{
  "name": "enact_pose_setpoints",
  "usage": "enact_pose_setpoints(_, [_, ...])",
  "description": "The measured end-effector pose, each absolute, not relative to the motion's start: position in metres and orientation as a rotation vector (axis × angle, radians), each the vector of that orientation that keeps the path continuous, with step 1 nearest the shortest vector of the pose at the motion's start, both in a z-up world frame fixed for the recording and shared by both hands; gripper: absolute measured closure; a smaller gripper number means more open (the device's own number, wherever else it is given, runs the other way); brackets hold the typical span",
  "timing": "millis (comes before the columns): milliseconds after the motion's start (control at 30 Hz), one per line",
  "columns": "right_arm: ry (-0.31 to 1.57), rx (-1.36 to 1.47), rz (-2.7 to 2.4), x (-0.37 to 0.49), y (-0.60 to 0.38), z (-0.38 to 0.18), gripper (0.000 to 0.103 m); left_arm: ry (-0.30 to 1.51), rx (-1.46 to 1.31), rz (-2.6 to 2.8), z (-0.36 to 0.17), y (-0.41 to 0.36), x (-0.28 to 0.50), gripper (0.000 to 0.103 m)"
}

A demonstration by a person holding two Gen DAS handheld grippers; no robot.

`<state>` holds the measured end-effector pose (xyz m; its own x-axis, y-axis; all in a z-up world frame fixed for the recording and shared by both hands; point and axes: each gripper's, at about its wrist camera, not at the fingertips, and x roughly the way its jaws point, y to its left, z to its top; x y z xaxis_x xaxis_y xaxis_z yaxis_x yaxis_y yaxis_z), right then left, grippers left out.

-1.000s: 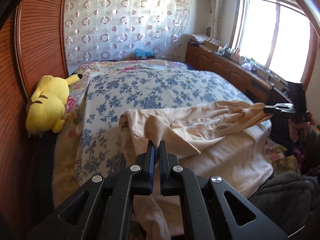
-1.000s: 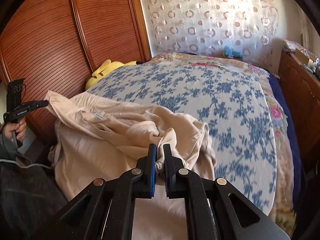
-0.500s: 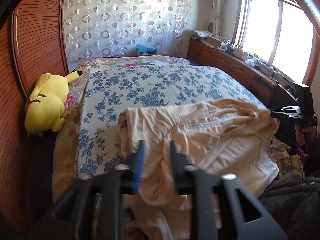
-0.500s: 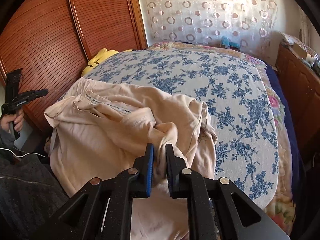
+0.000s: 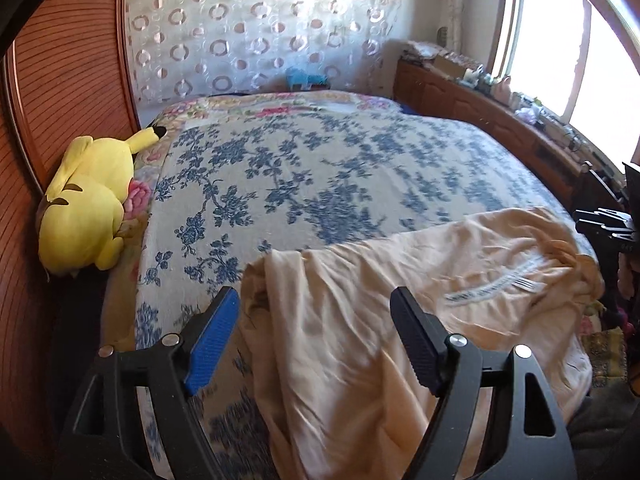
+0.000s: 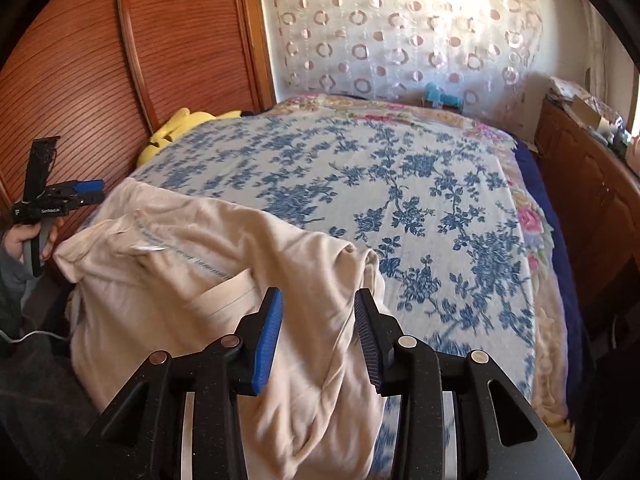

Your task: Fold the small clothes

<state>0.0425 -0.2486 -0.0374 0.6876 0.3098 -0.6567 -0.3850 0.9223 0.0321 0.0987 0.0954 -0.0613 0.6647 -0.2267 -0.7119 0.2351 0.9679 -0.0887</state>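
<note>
A cream garment (image 5: 400, 312) lies rumpled across the near edge of the bed, its inside label strip facing up, and its lower part hangs over the edge. My left gripper (image 5: 316, 300) hovers over the garment's left end, jaws opening wide, the pads off the cloth. My right gripper (image 6: 318, 300) stands over the other end of the garment (image 6: 208, 280), jaws opening, with cloth lying between and below them but not pinched. Each gripper shows at the far edge of the other's view: right gripper (image 5: 600, 222), left gripper (image 6: 86, 192).
The bed (image 5: 320, 168) has a blue floral cover. A yellow plush toy (image 5: 86, 208) lies by the wooden wardrobe (image 6: 120, 60) on the left. A wooden cabinet (image 5: 500, 120) under the window runs along the right. A hand (image 6: 24, 240) holds the left gripper's handle.
Both grippers let go of the cream garment and opened. The cloth dropped flat onto the bed, and both grippers moved forward and lower over it.
</note>
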Motion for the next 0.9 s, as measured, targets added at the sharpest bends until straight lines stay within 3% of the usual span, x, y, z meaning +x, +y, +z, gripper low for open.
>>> enact_pose_setpoints(367, [0.782,0.033,0.319,0.102,-0.248,-0.066,0.065,0.884,0.002,-0.212,-0.092,0.106,0.139,0.024])
enact_pose_setpoints(400, [0.783,0.041,0.333,0.101,-0.248,-0.067,0.069,0.891,0.001,-0.211,-0.095,0.106,0.14,0.024])
enact_pose_setpoints(467, [0.782,0.05,0.367,0.1,-0.248,-0.065,0.09,0.876,0.011,-0.209,-0.095,0.105,0.14,0.024])
enact_pose_setpoints(533, [0.752,0.045,0.379,0.092,-0.248,-0.059,0.096,0.869,0.017,-0.205,-0.095,0.104,0.14,0.024])
enact_pose_setpoints(700, [0.605,0.093,0.289,0.064,-0.269,-0.038,0.097,0.851,0.032,-0.196,-0.096,0.102,0.138,0.024])
enact_pose_setpoints(900, [0.572,0.053,0.167,0.051,-0.275,-0.039,0.097,0.846,0.029,-0.199,-0.097,0.103,0.138,0.024])
